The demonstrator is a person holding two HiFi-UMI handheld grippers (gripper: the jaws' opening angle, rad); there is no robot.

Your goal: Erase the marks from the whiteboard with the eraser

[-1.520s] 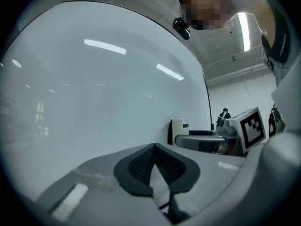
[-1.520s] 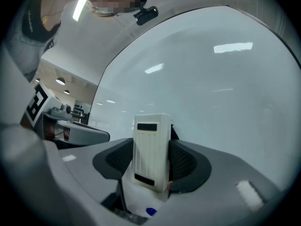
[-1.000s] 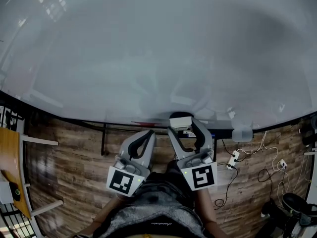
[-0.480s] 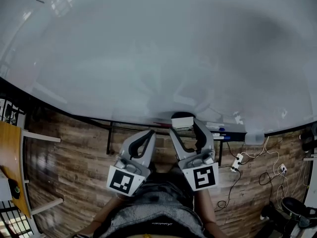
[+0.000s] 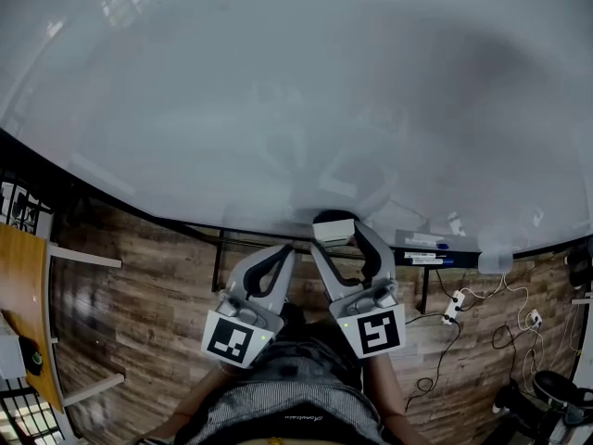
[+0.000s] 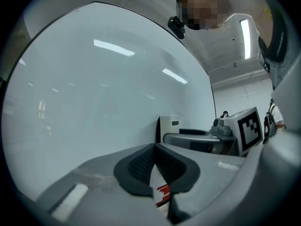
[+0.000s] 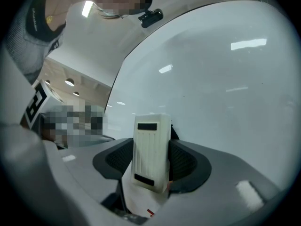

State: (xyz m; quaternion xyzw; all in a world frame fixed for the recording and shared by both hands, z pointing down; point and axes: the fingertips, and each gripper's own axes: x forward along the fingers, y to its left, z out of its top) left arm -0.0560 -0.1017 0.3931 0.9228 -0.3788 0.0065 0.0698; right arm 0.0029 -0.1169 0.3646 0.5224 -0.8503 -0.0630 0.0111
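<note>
The whiteboard (image 5: 278, 82) fills the upper head view; I see no clear marks on it, only reflections. My right gripper (image 5: 335, 232) is shut on the white eraser (image 5: 334, 225), held at the board's lower edge. In the right gripper view the ribbed eraser (image 7: 150, 149) stands upright between the dark pads (image 7: 188, 161), with the board (image 7: 221, 79) behind it. My left gripper (image 5: 281, 252) hangs just left of it, shut with nothing in it. In the left gripper view the pads (image 6: 141, 164) meet, and the eraser (image 6: 168, 125) seems to rest against the board (image 6: 94, 93).
A tray (image 5: 435, 258) along the board's bottom edge carries markers (image 5: 419, 242) and a pale object (image 5: 496, 260) at its right end. On the wooden floor (image 5: 148, 304) lie a power strip (image 5: 454, 306) and cables. A wooden desk (image 5: 20, 313) stands at the left.
The tray, its stand and the floor cables have slid right in the head view. Both grippers keep their pose, the right one still holding the eraser at the board's lower edge.
</note>
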